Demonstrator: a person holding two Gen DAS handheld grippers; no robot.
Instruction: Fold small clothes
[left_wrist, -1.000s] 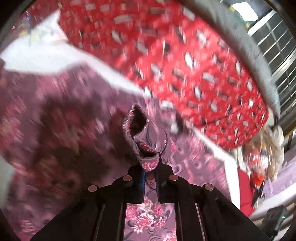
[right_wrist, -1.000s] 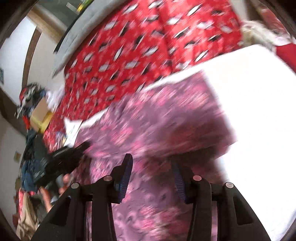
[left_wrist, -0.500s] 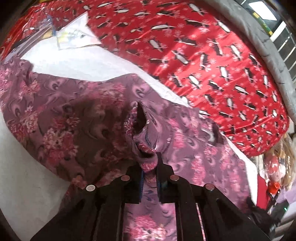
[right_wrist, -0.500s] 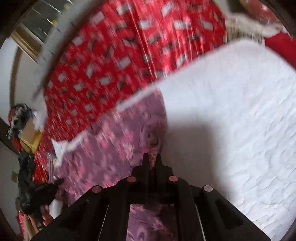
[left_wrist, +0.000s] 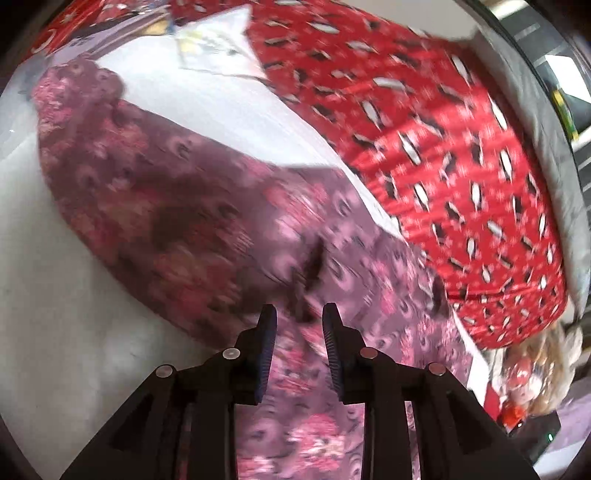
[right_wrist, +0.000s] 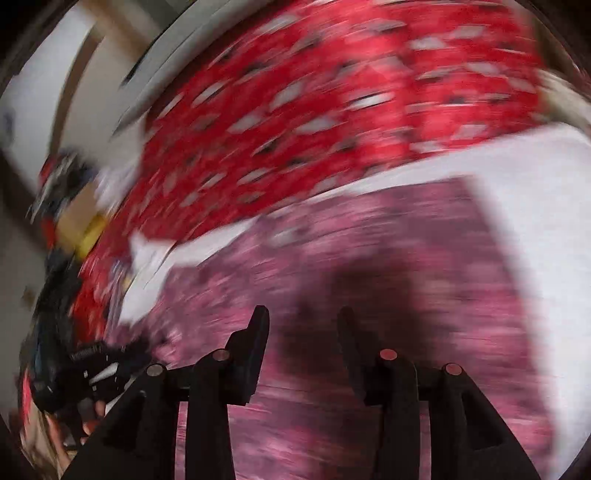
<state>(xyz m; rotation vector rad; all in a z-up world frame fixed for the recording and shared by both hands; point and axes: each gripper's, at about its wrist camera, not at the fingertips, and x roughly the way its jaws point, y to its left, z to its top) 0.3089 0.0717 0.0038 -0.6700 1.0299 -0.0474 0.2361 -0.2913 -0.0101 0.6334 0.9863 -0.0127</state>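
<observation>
Now both grippers, left (left_wrist: 298, 320) and right (right_wrist: 302, 320), fingers spread, have released the floral garment (left_wrist: 192, 206); fold laid.

Right wrist view heavily motion-blurred: floral garment (right_wrist: 369, 266) pattern unreadable, clutter (right_wrist: 62, 206) at left edge unidentifiable. Garment cut off at bottom edge in both views.

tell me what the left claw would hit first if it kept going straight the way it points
Most likely the purple floral garment: the open left claw points at a dark raised crease of it just ahead of the fingertips. Motion blur makes depth unclear, but nothing else shows in between.
</observation>
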